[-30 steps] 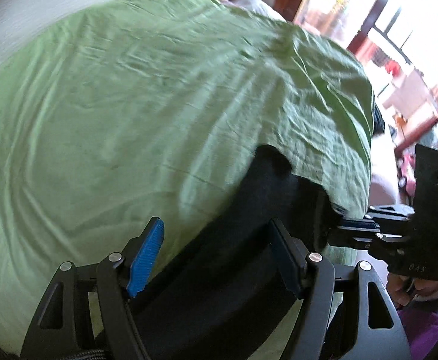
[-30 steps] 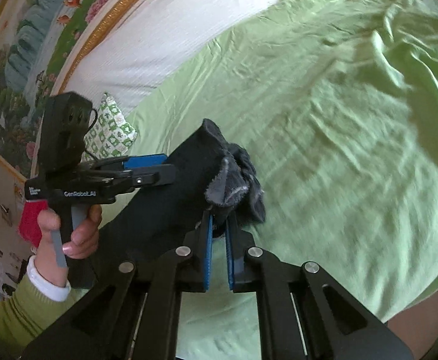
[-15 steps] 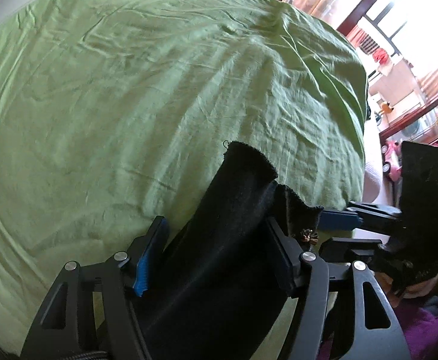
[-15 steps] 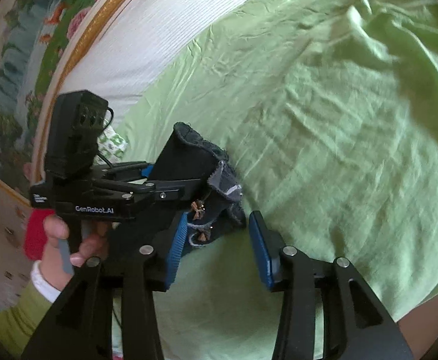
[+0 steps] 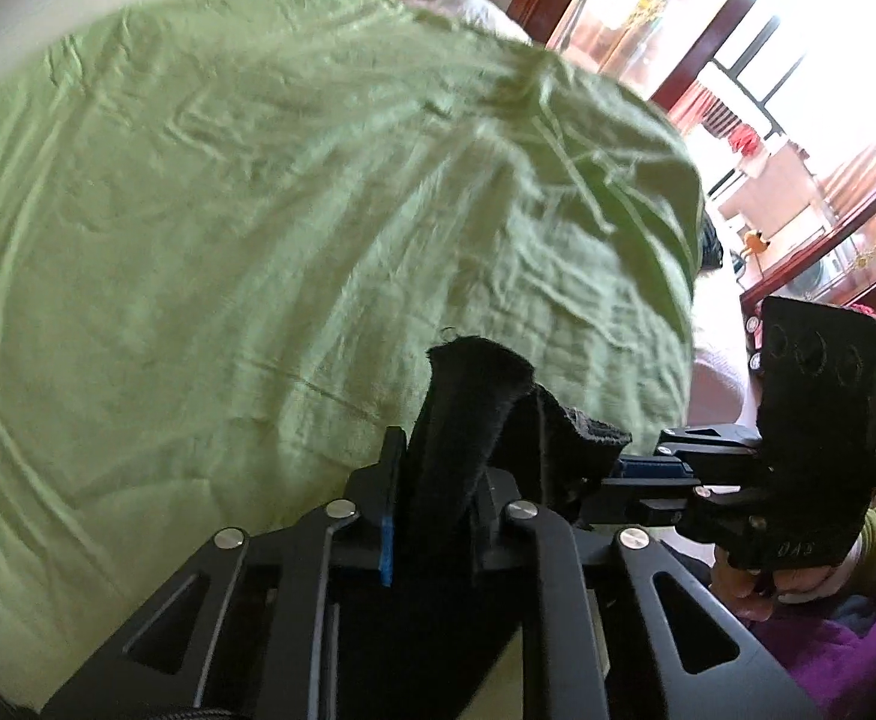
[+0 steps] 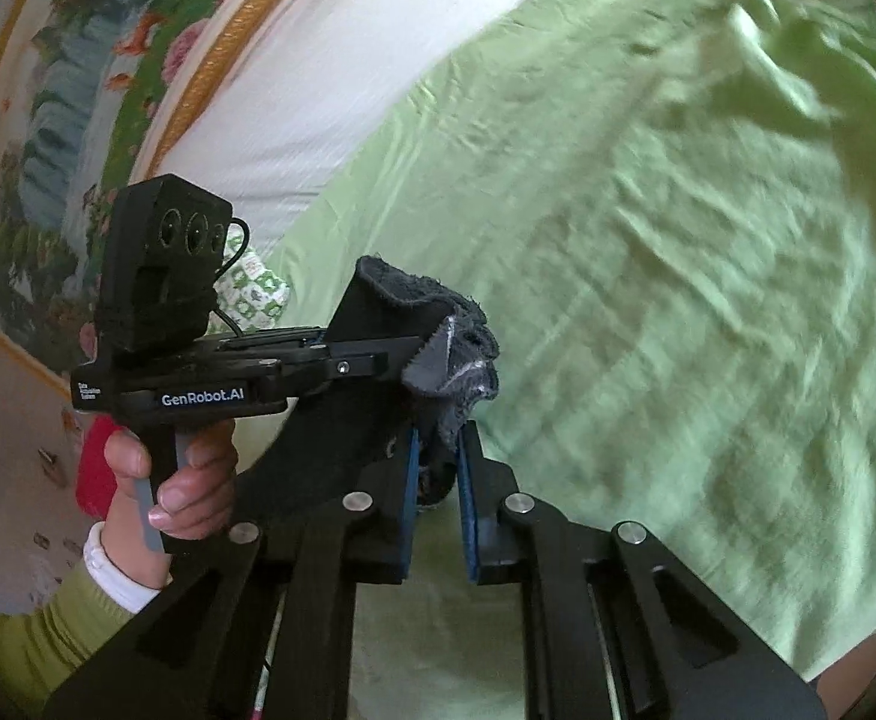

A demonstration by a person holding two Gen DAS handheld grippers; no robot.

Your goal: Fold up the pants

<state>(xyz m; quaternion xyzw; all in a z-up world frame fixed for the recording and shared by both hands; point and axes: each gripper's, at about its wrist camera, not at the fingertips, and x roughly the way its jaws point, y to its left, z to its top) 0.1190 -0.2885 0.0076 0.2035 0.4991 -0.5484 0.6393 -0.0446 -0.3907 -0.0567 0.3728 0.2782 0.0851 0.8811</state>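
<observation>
Two hand-held grippers hold up black pants (image 5: 468,420) above the near edge of a bed covered by a rumpled green sheet (image 5: 258,240). The left hand-held gripper (image 5: 435,480), its jaws just closed, is clamped on one bunched end of the fabric. The right hand-held gripper (image 6: 438,462), its jaws also just closed, pinches the other end, where a grey lining shows. A hand (image 6: 180,480) in a green sleeve grips the left tool's handle. A framed painting (image 6: 66,150) hangs behind.
</observation>
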